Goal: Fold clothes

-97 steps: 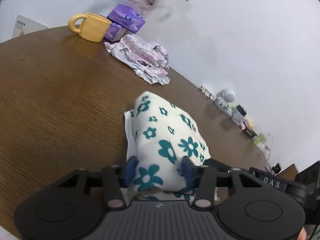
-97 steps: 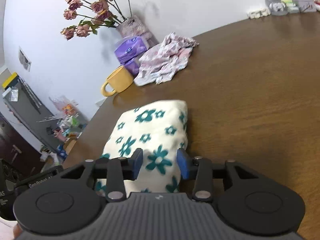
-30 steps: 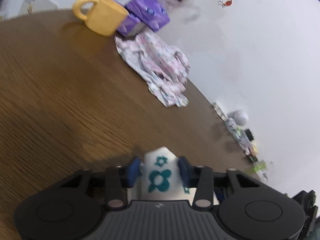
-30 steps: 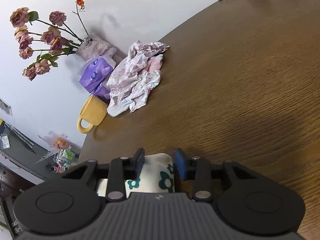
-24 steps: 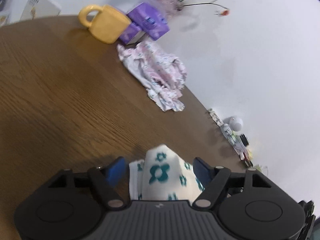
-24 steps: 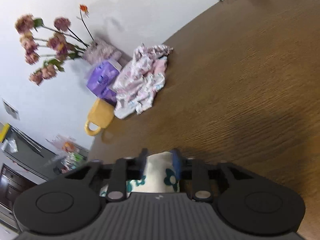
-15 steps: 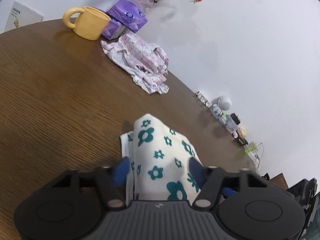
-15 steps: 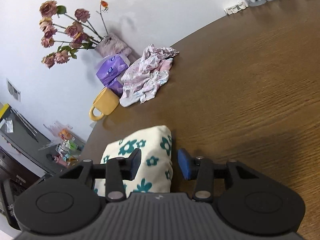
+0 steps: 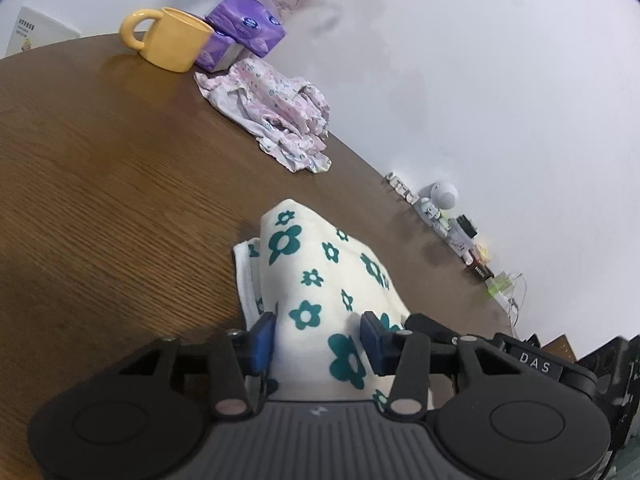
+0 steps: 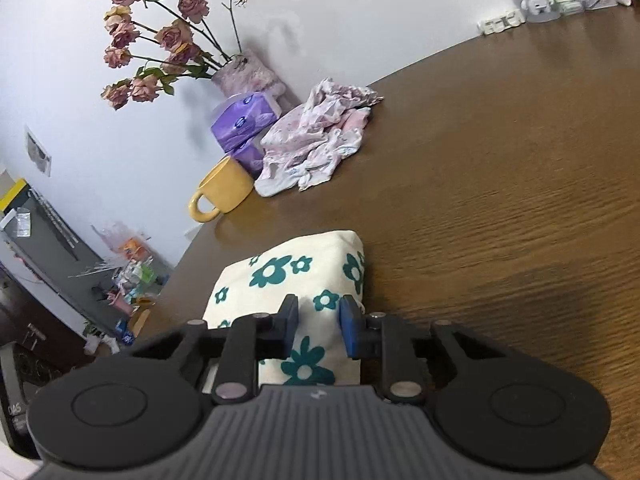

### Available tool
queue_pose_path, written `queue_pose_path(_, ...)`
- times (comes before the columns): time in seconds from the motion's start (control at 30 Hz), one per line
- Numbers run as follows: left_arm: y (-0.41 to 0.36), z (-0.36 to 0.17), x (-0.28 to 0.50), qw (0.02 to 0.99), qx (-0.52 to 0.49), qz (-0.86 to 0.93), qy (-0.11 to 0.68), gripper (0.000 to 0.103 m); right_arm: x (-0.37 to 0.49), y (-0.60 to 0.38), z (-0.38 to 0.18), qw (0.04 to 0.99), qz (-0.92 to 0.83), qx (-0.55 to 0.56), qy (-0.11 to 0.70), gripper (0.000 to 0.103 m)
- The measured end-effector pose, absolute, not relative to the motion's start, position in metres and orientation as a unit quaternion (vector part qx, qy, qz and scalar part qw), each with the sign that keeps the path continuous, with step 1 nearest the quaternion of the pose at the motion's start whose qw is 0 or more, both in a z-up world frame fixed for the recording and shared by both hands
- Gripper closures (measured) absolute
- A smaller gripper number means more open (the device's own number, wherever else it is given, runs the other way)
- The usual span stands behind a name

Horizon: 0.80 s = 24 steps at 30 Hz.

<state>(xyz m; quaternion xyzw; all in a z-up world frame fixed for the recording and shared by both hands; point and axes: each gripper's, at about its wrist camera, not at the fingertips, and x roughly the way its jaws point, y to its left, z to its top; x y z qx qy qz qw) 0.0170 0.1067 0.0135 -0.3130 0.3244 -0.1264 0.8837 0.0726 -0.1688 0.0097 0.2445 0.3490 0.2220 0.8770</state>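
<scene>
On the brown wooden surface (image 9: 100, 184), right in front of both wrist cameras, lay the cream garment with teal flowers (image 9: 320, 280), already doubled into a thick pad and resting flat at the near edge.

Step, as I judged it: last fold or squaring-up of this piece. The crumpled pink-print garment (image 9: 276, 114) further back by the yellow mug (image 9: 176, 38) and purple tissue packs (image 9: 244, 32) was untouched, so probably next in line.

Your left gripper (image 9: 318, 338) had jaws opening, with the near end of the folded cloth between them; in the left wrist view the pads looked to stand just off the fabric, not pinching. Your right gripper (image 10: 319, 330) had jaws closing around a ridge of the same cloth; the right wrist view didn't settle whether the pads had bitten yet.

Orientation: the pad's long axis ran away from you in both views, toward the far side of the surface. Its rounded folded end pointed away; the layered loose edges showed along its left side in the left wrist view.

Next move, my read: either get both grips firm and level before lifting, or release both fully and clear out. A one-sided pull would likely skew or unroll the stack.
</scene>
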Motion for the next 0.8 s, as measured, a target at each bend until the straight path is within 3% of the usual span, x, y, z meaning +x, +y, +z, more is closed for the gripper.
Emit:
queue_pose_path(0.03, 0.107, 0.014, 0.015, 0.884, -0.313, -0.125, 0.323, 0.041, 0.071, -0.17, 0.011, 0.877, 0.223, 0.247, 0.348, 0.078)
queue_pose_path(0.07, 0.106, 0.015, 0.013, 0.887, -0.308, -0.126, 0.32, 0.046, 0.069, -0.171, 0.011, 0.876, 0.221, 0.25, 0.349, 0.076)
queue_pose_path(0.1, 0.105, 0.016, 0.01, 0.89, -0.302, -0.128, 0.317, 0.053, 0.067, -0.173, 0.012, 0.875, 0.219, 0.253, 0.351, 0.065)
queue_pose_path(0.13, 0.103, 0.016, 0.009, 0.893, -0.292, -0.131, 0.318, 0.064, 0.065, -0.175, 0.012, 0.874, 0.217, 0.256, 0.352, 0.063)
queue_pose_path(0.17, 0.101, 0.016, 0.008, 0.893, -0.291, -0.129, 0.318, 0.064, 0.062, -0.176, 0.013, 0.875, 0.218, 0.255, 0.349, 0.065)
queue_pose_path(0.2, 0.1, 0.015, 0.007, 0.894, -0.29, -0.127, 0.318, 0.063, 0.058, -0.175, 0.013, 0.877, 0.22, 0.251, 0.347, 0.082)
queue_pose_path(0.23, 0.101, 0.016, 0.006, 0.893, -0.294, -0.125, 0.318, 0.059, 0.054, -0.173, 0.013, 0.877, 0.224, 0.249, 0.345, 0.088)
queue_pose_path(0.27, 0.101, 0.016, 0.005, 0.892, -0.298, -0.123, 0.317, 0.044, 0.052, -0.172, 0.014, 0.88, 0.223, 0.242, 0.342, 0.088)
queue_pose_path(0.3, 0.102, 0.016, 0.002, 0.892, -0.299, -0.123, 0.317, 0.037, 0.049, -0.17, 0.015, 0.884, 0.222, 0.235, 0.339, 0.088)
queue_pose_path(0.33, 0.103, 0.016, 0.0, 0.891, -0.3, -0.124, 0.316, 0.036, 0.047, -0.169, 0.017, 0.887, 0.221, 0.228, 0.335, 0.085)
queue_pose_path(0.37, 0.103, 0.016, -0.002, 0.891, -0.3, -0.125, 0.316, 0.042, 0.045, -0.169, 0.018, 0.887, 0.219, 0.227, 0.336, 0.081)
queue_pose_path(0.4, 0.102, 0.016, -0.003, 0.892, -0.295, -0.131, 0.317, 0.048, 0.043, -0.17, 0.019, 0.888, 0.218, 0.226, 0.336, 0.066)
queue_pose_path(0.43, 0.1, 0.015, -0.004, 0.891, -0.291, -0.137, 0.319, 0.057, 0.04, -0.17, 0.02, 0.89, 0.215, 0.224, 0.334, 0.061)
queue_pose_path(0.47, 0.099, 0.015, -0.005, 0.892, -0.29, -0.136, 0.319, 0.057, 0.038, -0.169, 0.02, 0.89, 0.217, 0.22, 0.335, 0.062)
queue_pose_path(0.53, 0.097, 0.014, -0.007, 0.893, -0.288, -0.133, 0.32, 0.054, 0.037, -0.167, 0.017, 0.887, 0.22, 0.22, 0.341, 0.086)
queue_pose_path(0.6, 0.099, 0.014, -0.011, 0.893, -0.292, -0.128, 0.319, 0.038, 0.035, -0.167, 0.015, 0.886, 0.219, 0.222, 0.343, 0.085)
queue_pose_path(0.67, 0.101, 0.015, -0.015, 0.893, -0.294, -0.124, 0.318, 0.039, 0.031, -0.17, 0.017, 0.885, 0.218, 0.228, 0.342, 0.078)
queue_pose_path(0.7, 0.098, 0.014, -0.016, 0.895, -0.288, -0.124, 0.318, 0.04, 0.029, -0.172, 0.018, 0.884, 0.218, 0.231, 0.342, 0.066)
queue_pose_path(0.73, 0.096, 0.014, -0.017, 0.896, -0.282, -0.125, 0.319, 0.048, 0.027, -0.172, 0.018, 0.883, 0.219, 0.23, 0.345, 0.062)
queue_pose_path(0.77, 0.093, 0.013, -0.018, 0.898, -0.276, -0.126, 0.319, 0.055, 0.025, -0.171, 0.017, 0.882, 0.22, 0.229, 0.348, 0.062)
queue_pose_path(0.8, 0.091, 0.013, -0.019, 0.9, -0.27, -0.127, 0.319, 0.055, 0.023, -0.171, 0.016, 0.881, 0.221, 0.228, 0.351, 0.062)
